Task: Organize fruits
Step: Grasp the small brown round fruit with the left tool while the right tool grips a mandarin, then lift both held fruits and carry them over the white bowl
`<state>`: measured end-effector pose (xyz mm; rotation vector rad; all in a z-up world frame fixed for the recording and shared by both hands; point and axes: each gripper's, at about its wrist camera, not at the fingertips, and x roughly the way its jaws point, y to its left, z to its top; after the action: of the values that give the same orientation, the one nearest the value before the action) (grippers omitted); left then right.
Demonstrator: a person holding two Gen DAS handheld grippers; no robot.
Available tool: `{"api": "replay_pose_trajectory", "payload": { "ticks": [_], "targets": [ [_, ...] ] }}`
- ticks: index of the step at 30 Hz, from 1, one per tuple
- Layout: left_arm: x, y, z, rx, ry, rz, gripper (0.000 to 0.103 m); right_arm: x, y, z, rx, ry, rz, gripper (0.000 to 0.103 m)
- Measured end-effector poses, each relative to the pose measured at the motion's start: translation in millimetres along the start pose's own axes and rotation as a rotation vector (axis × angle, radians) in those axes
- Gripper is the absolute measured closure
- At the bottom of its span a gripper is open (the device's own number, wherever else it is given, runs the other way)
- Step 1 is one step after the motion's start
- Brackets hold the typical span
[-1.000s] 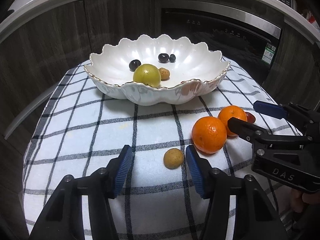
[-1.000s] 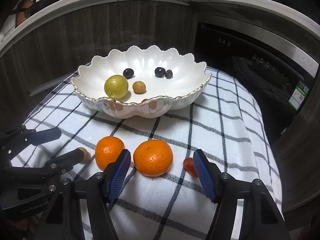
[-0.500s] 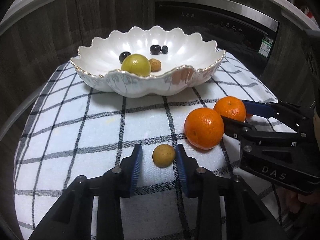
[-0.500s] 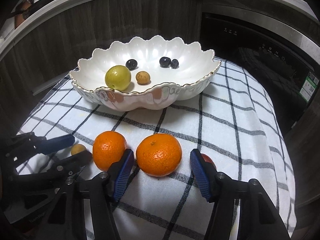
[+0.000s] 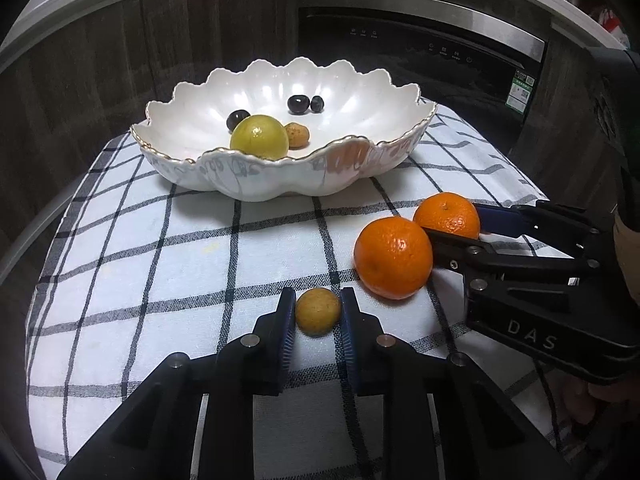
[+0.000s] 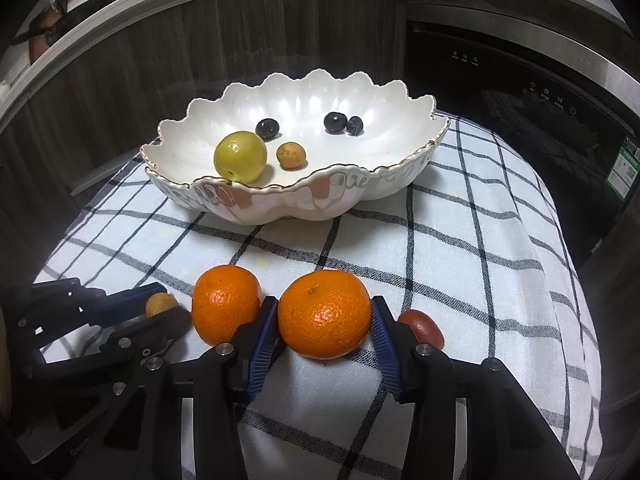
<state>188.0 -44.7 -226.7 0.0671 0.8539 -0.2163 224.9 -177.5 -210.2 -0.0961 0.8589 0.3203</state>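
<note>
Blue-padded, the left gripper (image 5: 318,312) is clamped on a small tan fruit (image 5: 317,311) low in the left wrist frame. The right gripper (image 6: 324,326) is closing around an orange (image 6: 324,314) at lower centre of its frame, pads touching its sides. A second orange (image 6: 225,303) sits just left; the white bowl (image 6: 280,200) stands above on the checked cloth (image 6: 460,240).

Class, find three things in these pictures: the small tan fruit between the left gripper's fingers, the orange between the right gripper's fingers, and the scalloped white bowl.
small tan fruit (image 5: 317,311), left wrist view, centre of its skin.
orange (image 6: 324,314), right wrist view, middle of its front.
white bowl (image 6: 320,196), right wrist view, outer front wall.
</note>
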Motion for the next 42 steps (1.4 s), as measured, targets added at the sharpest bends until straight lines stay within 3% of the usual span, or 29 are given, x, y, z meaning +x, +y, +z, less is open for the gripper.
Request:
{"api": "replay_pose_trajectory", "payload": {
  "ticks": [42],
  "targets": [
    [-53,23,35,-0.063,-0.108,0.049,0.080,-62,22,30,-0.004,-0.115,-0.051,0.056]
  ]
}}
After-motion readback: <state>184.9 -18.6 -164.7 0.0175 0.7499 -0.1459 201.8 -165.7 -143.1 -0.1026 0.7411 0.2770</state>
